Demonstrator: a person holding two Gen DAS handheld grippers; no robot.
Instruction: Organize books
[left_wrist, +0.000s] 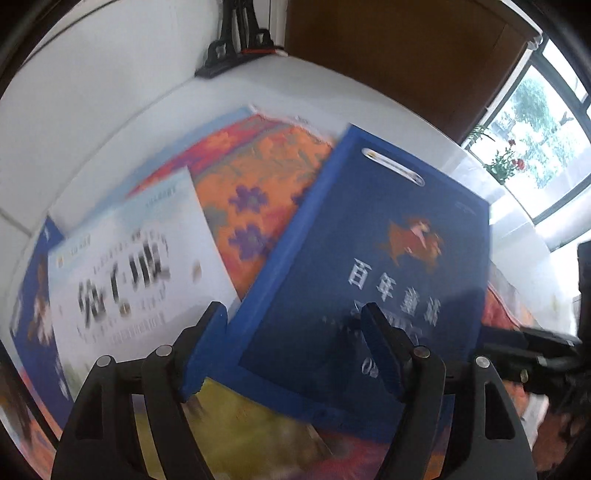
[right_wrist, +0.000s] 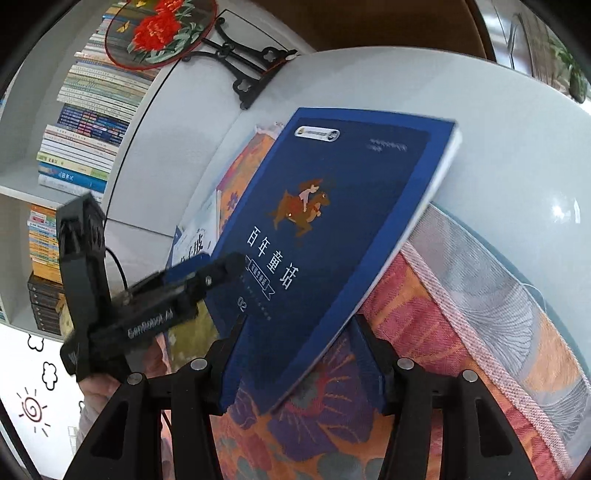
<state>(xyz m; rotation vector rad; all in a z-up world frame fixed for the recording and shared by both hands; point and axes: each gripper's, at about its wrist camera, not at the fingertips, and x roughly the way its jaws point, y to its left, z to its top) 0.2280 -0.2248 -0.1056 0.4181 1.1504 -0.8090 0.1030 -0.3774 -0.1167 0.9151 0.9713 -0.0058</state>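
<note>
Two grippers on blue book (right_wrist: 332, 221) | right gripper (right_wrist: 299, 362) clamps lower edge, tilting it up | left gripper (left_wrist: 295, 343) apart, straddling its corner to steady.

A white round table (right_wrist: 498, 122) carries an orange flowered cloth (right_wrist: 424, 317) with a pale fringed edge. At its far side stands a black ornate stand (right_wrist: 247, 70) holding a round red-flower embroidery (right_wrist: 159, 29). A window (left_wrist: 535, 147) shows green plants.
</note>
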